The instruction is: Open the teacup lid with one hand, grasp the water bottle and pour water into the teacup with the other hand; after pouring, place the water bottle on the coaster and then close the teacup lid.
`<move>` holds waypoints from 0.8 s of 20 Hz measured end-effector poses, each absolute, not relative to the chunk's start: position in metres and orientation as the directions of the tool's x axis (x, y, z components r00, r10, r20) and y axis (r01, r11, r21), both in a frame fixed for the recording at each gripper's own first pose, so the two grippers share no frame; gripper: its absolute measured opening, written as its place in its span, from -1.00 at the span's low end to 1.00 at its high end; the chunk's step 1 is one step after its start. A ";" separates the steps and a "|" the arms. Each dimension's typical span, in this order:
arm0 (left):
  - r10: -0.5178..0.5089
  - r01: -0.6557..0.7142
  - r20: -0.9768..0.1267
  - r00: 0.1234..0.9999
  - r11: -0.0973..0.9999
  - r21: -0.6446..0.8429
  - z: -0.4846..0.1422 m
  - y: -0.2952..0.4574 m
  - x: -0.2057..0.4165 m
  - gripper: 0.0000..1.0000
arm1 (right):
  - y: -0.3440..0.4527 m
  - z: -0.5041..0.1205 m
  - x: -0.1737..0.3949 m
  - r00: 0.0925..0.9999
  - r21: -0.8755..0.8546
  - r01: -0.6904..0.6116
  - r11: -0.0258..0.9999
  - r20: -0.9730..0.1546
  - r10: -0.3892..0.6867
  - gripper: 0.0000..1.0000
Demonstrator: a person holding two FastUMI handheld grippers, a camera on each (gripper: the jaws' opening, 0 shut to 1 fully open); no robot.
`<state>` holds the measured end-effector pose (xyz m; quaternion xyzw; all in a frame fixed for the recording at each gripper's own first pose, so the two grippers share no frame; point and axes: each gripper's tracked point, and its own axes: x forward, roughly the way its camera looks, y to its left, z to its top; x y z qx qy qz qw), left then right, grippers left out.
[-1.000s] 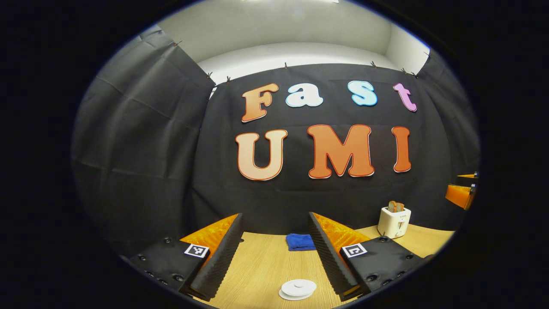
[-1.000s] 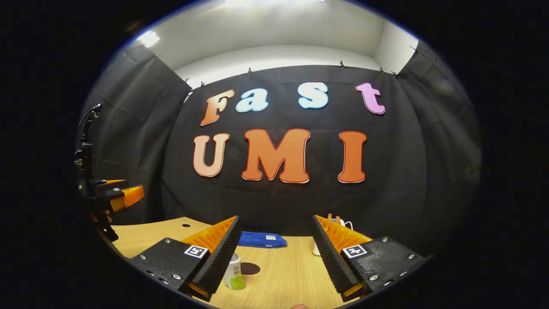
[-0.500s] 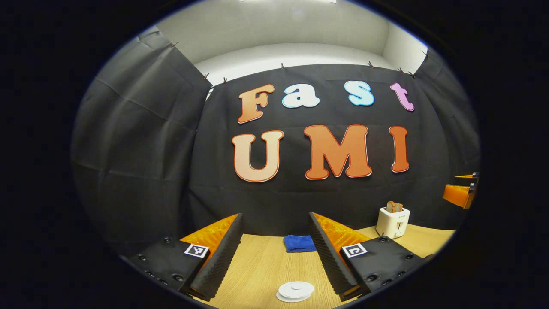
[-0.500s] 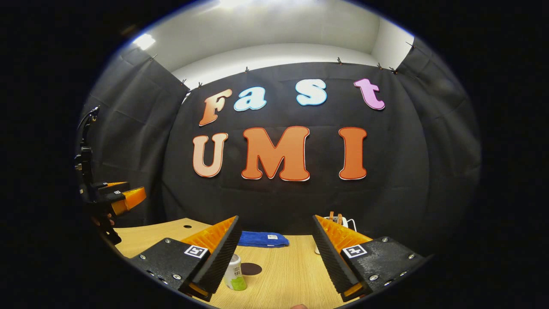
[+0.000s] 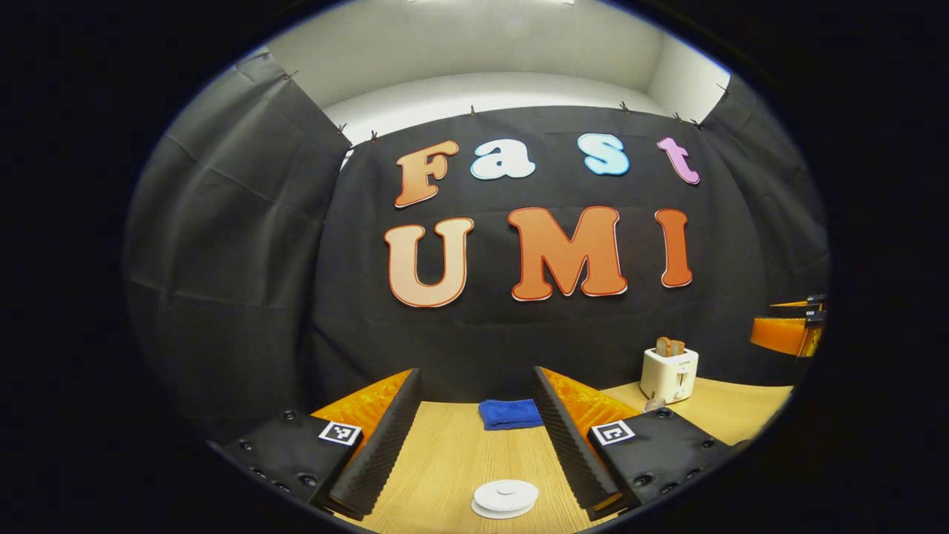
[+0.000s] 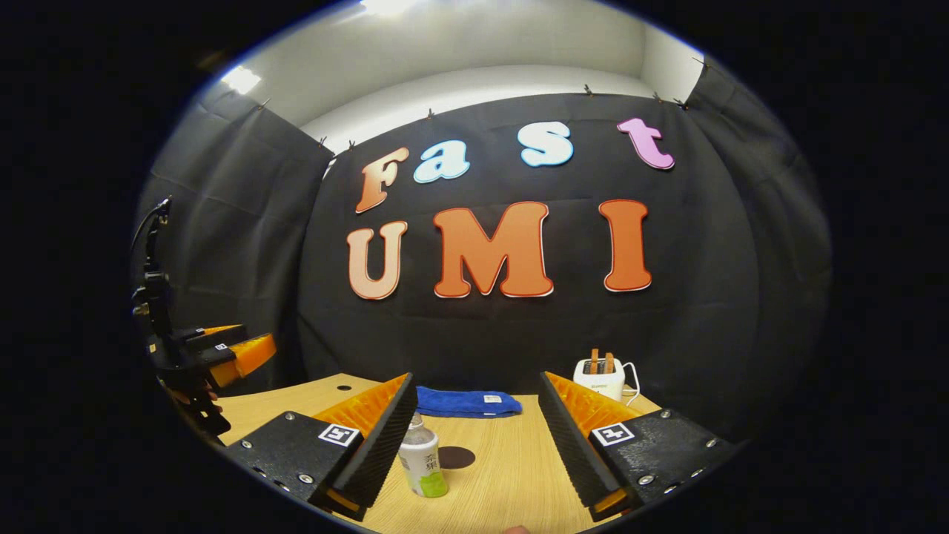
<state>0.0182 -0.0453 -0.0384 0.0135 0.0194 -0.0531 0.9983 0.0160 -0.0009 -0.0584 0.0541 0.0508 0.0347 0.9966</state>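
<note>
Both tools gape: left tool (image 5: 474,434) above lid (image 5: 506,497), right tool (image 6: 474,437) beside bottle (image 6: 422,465).

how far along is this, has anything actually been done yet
Nothing looks done yet. The white lid lies flat low between the open left gripper fingers, untouched; the cup under it can't be made out. The water bottle stands upright on the table, next to the dark coaster, with the right gripper open around nothing. Left: lifting the lid, pouring, parking the bottle, closing the lid.
</note>
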 end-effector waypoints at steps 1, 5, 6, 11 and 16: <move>-0.111 0.113 -0.045 0.993 0.993 0.027 -0.043 -0.047 0.018 0.90 | 0.005 -0.061 0.014 0.991 0.102 -0.075 0.992 -0.099 0.085 0.96; -0.141 0.142 -0.074 0.987 0.990 0.016 -0.064 -0.054 0.017 0.92 | 0.024 -0.080 0.015 0.986 0.100 -0.101 0.990 -0.120 0.112 0.96; -0.148 0.149 -0.081 0.986 0.989 0.013 -0.070 -0.056 0.016 0.94 | 0.029 -0.085 0.015 0.983 0.111 -0.110 0.988 -0.134 0.124 0.96; -0.192 0.197 -0.124 0.974 0.980 0.030 -0.101 -0.069 0.015 0.94 | 0.044 -0.109 0.018 0.973 0.112 -0.142 0.984 -0.169 0.160 0.96; -0.237 0.243 -0.209 0.949 0.970 0.004 -0.146 -0.081 0.021 0.90 | 0.055 -0.136 0.023 0.963 0.072 -0.151 0.986 -0.213 0.163 0.96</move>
